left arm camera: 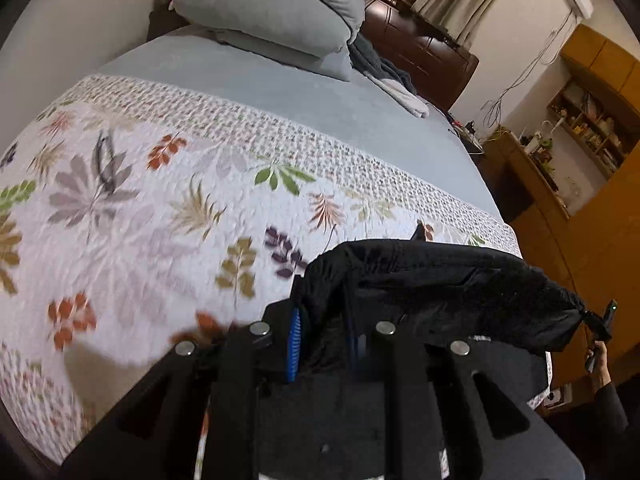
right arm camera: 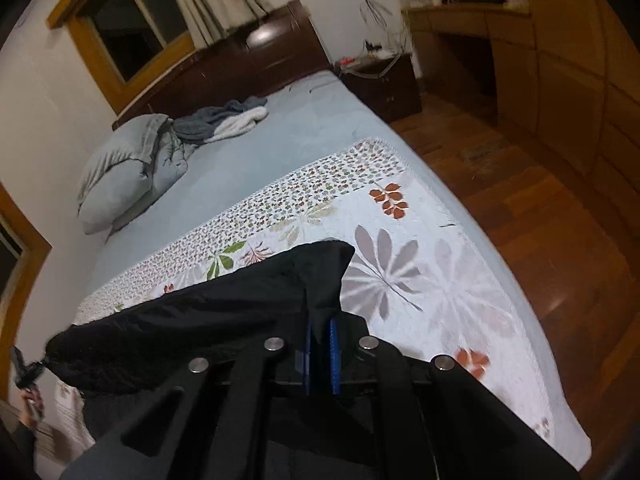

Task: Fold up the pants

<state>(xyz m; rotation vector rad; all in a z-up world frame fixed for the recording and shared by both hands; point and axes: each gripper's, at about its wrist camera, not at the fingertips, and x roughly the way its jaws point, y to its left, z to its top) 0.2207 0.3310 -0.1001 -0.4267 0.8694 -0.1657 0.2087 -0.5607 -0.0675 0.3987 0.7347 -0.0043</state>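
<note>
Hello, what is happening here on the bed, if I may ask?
A person holds a gripper in each hand. The left gripper and the right gripper are each shut on one end of the black pants, stretched between them above the floral quilt on the bed. No fold is visible.

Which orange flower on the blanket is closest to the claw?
In the right wrist view, the orange flower right beside the right gripper, which is pinching the black pants. The other one sits farther up the blanket.
</note>
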